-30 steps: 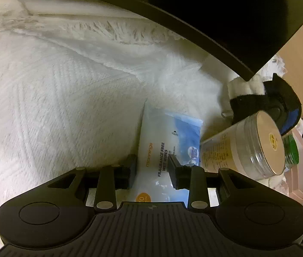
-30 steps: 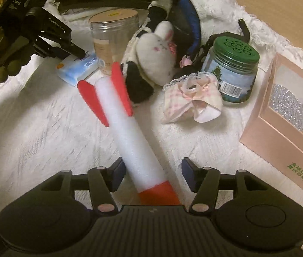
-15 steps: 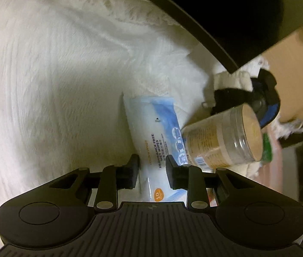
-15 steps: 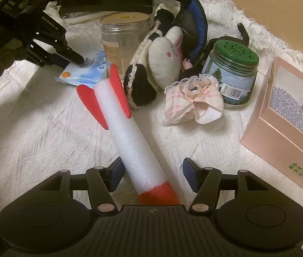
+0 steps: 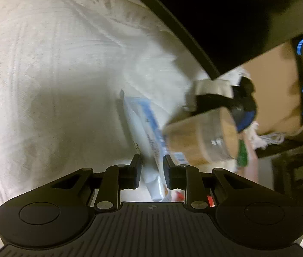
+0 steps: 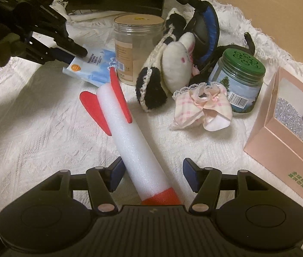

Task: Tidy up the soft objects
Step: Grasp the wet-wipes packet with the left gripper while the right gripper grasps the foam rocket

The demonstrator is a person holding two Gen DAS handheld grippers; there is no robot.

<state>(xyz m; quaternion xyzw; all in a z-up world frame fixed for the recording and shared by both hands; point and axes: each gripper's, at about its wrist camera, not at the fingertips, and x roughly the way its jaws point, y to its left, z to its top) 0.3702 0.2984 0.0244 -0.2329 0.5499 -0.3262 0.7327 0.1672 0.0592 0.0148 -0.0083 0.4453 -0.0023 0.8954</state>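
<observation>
My left claw [image 5: 151, 169] is closing on the wipes pack [image 5: 145, 132], tilted on edge beside the jar [image 5: 200, 137]; my right claw [image 6: 151, 171] stands open astride the foam rocket [image 6: 134, 137] on the white cloth [image 6: 33, 128], ready to lift.

- Left wrist view looks steeply down along its tongs [image 5: 152, 168], close over the wipes pack [image 5: 145, 128].
- Right wrist view, farther back, faces that pack [image 6: 93, 64] beyond its tongs [image 6: 151, 172].
- Both share the clear jar [image 5: 200, 137] [image 6: 137, 47].
</observation>
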